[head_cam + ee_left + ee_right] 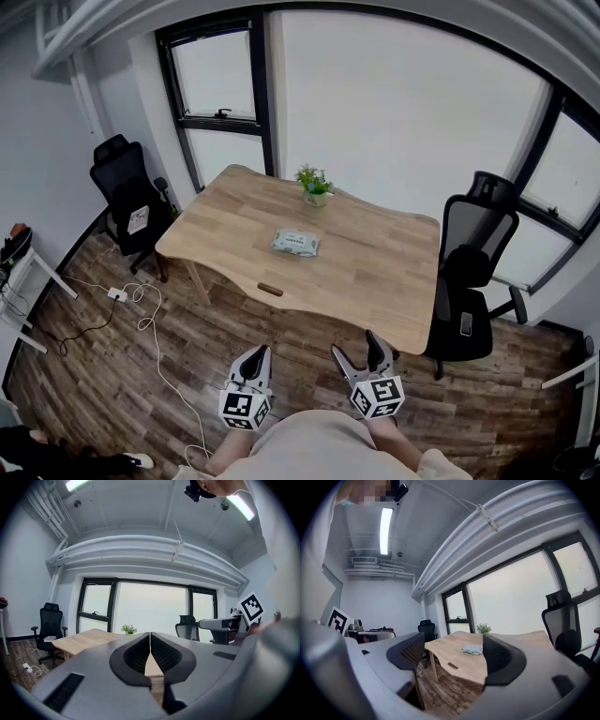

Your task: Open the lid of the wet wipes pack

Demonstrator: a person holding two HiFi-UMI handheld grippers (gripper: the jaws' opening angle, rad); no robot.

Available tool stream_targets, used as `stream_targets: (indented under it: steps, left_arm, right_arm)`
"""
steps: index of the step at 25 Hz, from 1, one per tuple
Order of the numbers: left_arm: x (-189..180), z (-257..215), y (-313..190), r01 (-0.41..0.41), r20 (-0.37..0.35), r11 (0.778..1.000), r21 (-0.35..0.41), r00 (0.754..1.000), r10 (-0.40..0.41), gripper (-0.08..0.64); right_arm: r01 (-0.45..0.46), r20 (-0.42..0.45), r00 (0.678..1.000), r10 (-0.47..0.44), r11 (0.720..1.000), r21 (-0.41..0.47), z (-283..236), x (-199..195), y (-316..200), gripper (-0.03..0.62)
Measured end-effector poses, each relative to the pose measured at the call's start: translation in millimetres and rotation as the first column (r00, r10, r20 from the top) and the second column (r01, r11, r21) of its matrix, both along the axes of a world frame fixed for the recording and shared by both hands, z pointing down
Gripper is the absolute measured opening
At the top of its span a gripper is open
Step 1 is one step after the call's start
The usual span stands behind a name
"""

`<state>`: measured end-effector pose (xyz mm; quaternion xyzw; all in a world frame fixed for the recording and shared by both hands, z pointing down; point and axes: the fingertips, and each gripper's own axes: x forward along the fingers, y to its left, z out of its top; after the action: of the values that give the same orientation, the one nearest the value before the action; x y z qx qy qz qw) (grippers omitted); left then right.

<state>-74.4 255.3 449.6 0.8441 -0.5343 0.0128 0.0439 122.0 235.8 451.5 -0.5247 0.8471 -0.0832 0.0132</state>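
Wet wipes pack [295,243] lies flat mid-table [375,281], nearer the far edge; potted plant [314,183] at the far edge behind it. Both grippers well short of near edge, over wood floor [103,375]. L gripper [258,354]: jaws together, empty. R gripper [356,347]: jaws wide apart, nothing btwn.

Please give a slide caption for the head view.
Wet wipes pack on the wooden table; left gripper shut, right gripper open, both short of it.

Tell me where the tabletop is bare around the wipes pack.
Bare wood surrounds the wet wipes pack: wide stretches left and right, plus a strip to the table's near edge. Tightest is behind it, where the potted plant stands at the far edge.
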Motion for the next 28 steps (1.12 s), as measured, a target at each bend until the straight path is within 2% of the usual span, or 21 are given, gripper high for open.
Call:
stream_targets:
  steps: [28]
  left_arm:
    - [-63.2,6.6,1.2,-0.065,0.004,0.998,0.006,0.998,0.065,0.021]
  right_arm:
    - [-0.061,-0.016,0.998,0.061,0.998,0.009,5.2,-59.2,4.9,0.371]
